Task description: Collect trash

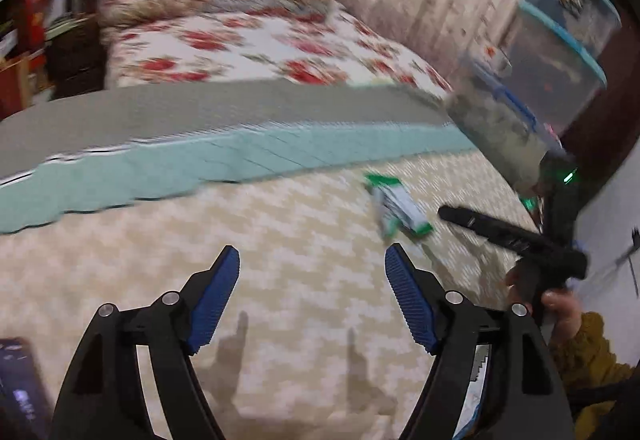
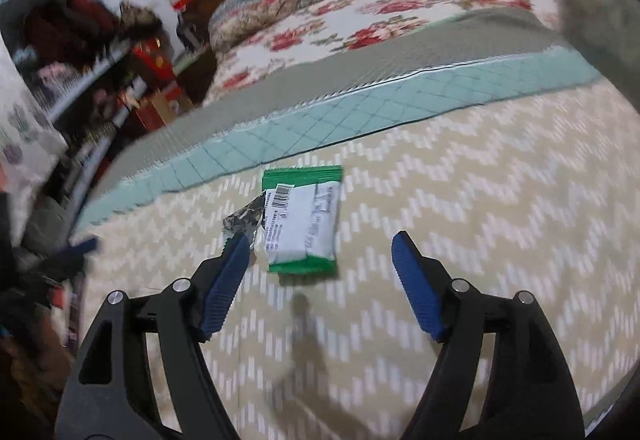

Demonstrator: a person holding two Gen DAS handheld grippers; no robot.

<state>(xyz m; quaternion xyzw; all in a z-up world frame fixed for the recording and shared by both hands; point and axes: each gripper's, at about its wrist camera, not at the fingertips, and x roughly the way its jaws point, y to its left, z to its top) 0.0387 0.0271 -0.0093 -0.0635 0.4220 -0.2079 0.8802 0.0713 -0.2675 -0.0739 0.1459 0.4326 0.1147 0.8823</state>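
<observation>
A torn green and white snack wrapper (image 2: 302,222) lies flat on the beige zigzag-patterned mat (image 2: 460,199), its silver torn flap at its left side. My right gripper (image 2: 320,252) is open and empty, just short of the wrapper, its left finger beside the torn flap. The wrapper also shows blurred in the left wrist view (image 1: 396,209), ahead and to the right of my left gripper (image 1: 312,266), which is open and empty above the mat. The right gripper (image 1: 460,215) shows there as a black shape right of the wrapper.
A teal quilted edge (image 2: 360,111) and a grey blanket border the mat's far side, with a floral bed (image 1: 240,47) beyond. Stacked clear storage boxes (image 1: 560,51) stand at the right. Cluttered shelves (image 2: 100,79) stand at the left. A dark box (image 1: 20,380) lies at the lower left.
</observation>
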